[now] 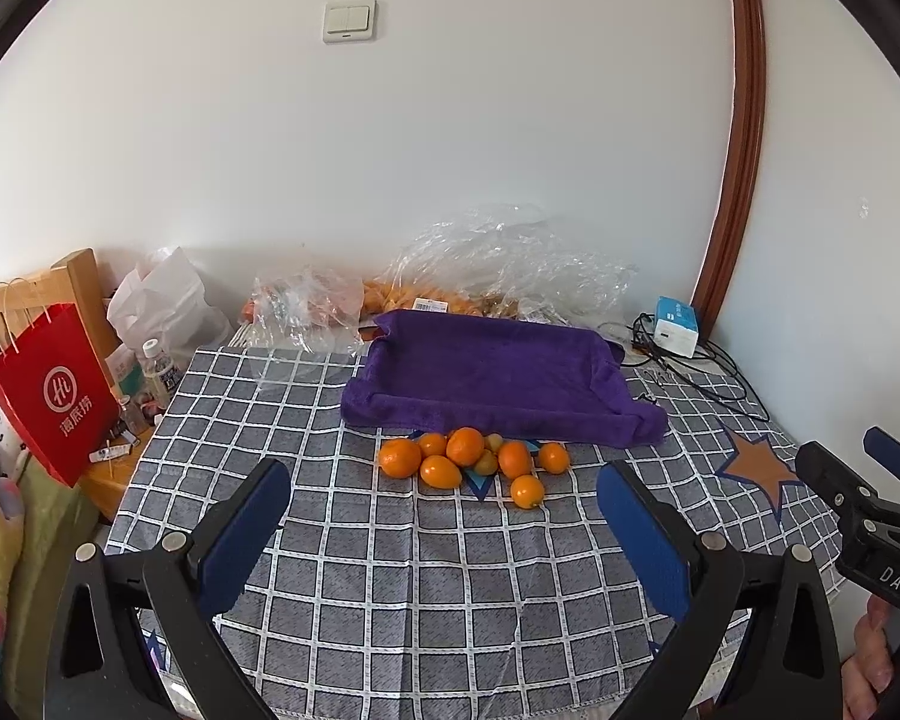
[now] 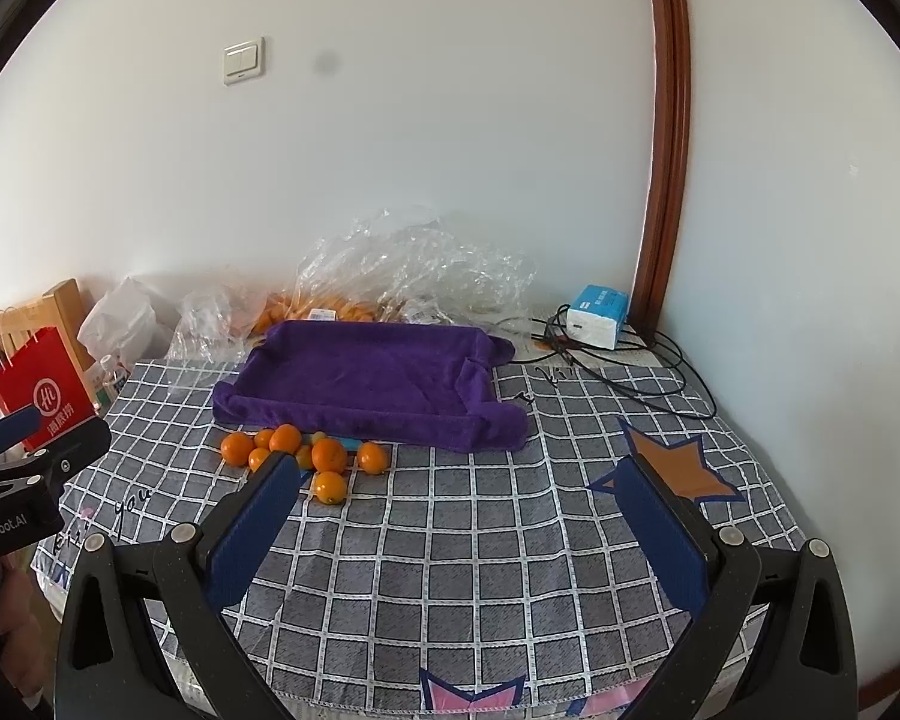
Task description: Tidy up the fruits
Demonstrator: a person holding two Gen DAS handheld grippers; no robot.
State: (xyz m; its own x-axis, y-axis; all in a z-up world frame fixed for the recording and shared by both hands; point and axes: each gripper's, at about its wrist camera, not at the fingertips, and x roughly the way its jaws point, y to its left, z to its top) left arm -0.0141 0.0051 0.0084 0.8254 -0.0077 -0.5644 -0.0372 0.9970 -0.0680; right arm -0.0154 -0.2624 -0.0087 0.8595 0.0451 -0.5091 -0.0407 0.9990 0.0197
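Observation:
A cluster of several small orange fruits [image 1: 465, 461] lies on the checked tablecloth just in front of a tray draped in a purple towel [image 1: 498, 381]. The same fruits [image 2: 306, 457] and purple tray [image 2: 378, 381] show in the right wrist view. My left gripper [image 1: 444, 492] is open and empty, held above the cloth short of the fruits. My right gripper [image 2: 462, 486] is open and empty, to the right of the fruits. The right gripper also shows at the right edge of the left wrist view [image 1: 870, 480].
Crumpled clear plastic bags [image 1: 498, 264] with more orange fruit lie behind the tray by the wall. A blue and white box [image 1: 678, 324] with black cables sits at the back right. A red paper bag [image 1: 54, 396], white bag and bottle stand at the left.

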